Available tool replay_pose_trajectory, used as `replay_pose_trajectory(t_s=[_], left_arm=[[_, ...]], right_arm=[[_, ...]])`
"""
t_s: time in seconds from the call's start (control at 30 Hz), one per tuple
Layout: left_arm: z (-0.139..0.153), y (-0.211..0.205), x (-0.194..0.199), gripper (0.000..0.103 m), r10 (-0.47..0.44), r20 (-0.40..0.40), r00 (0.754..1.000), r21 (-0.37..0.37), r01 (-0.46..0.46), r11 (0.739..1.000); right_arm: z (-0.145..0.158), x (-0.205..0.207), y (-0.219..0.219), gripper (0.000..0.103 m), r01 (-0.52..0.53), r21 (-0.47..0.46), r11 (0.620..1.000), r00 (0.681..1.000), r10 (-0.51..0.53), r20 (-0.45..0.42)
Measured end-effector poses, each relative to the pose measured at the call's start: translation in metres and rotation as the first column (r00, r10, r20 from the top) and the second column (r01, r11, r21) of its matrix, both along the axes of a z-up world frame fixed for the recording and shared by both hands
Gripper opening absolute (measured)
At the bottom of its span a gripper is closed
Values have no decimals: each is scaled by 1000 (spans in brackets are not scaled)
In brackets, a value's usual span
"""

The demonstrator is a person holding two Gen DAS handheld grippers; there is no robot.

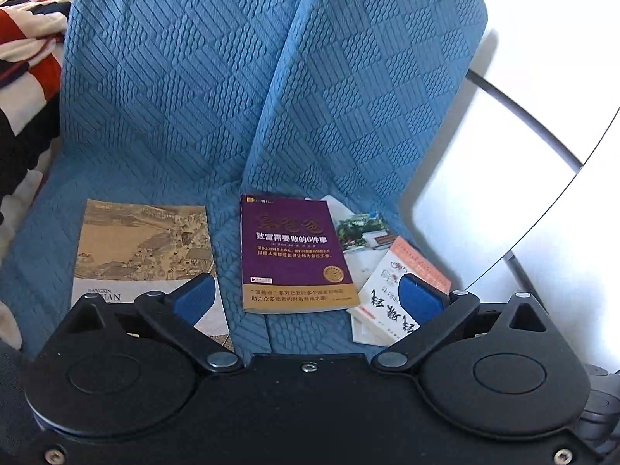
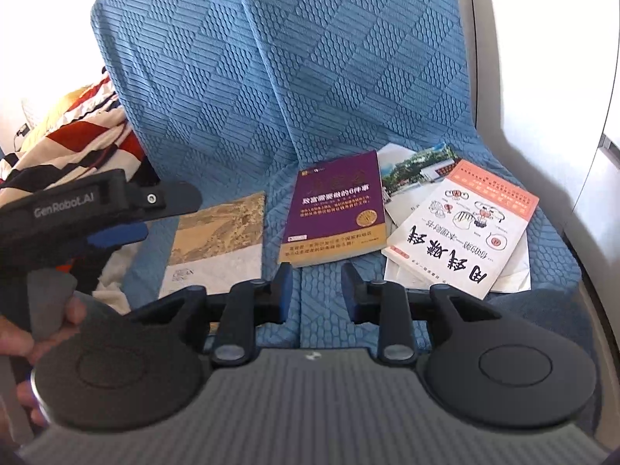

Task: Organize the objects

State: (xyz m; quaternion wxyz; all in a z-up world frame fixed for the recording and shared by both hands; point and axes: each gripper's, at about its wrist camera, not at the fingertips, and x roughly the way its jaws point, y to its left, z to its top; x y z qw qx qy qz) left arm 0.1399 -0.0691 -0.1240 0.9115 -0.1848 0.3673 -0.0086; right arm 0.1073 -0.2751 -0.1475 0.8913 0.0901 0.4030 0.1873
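Blue quilted fabric covers the chair (image 1: 186, 108) I'm working over, its seat carrying four printed things in a rough row. Toward the seat's left edge lies the painting book (image 1: 143, 248), flat, with a tan landscape on its cover. At the middle of the seat sits the purple book (image 1: 292, 252), apart from the painting book with bare fabric between them. Toward the right edge the white book (image 2: 461, 228) with an orange band rests on top of a photo booklet (image 2: 414, 174), which also touches the purple book's side. My left gripper (image 1: 306, 298) has its fingers spread wide and released, nothing between them, hanging above the seat's front edge. My right gripper (image 2: 317, 290) has its fingers drawn partway together with only fabric showing in the gap, so it grasps nothing. A striped cloth (image 2: 77, 128) lies beyond the chair's left side.
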Motion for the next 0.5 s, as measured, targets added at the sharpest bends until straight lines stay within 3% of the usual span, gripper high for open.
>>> replay_pose_trajectory(t_s=[0.1, 0.3, 0.37, 0.5], left_arm=[[-12, -1, 8, 101, -14, -14, 1000, 2, 14, 1000], [-36, 1, 33, 101, -14, -29, 999, -9, 13, 1000], [-43, 4, 44, 101, -7, -63, 998, -1, 7, 1000], [-56, 15, 64, 101, 9, -93, 996, -18, -11, 1000]], right_arm=[[-11, 7, 0, 32, 13, -5, 1000, 1000, -13, -11], [-34, 24, 1, 44, 52, -45, 998, 999, -53, -12], [-42, 30, -1, 58, 70, -34, 997, 997, -71, -14], [-61, 46, -5, 69, 122, -44, 992, 992, -123, -29]])
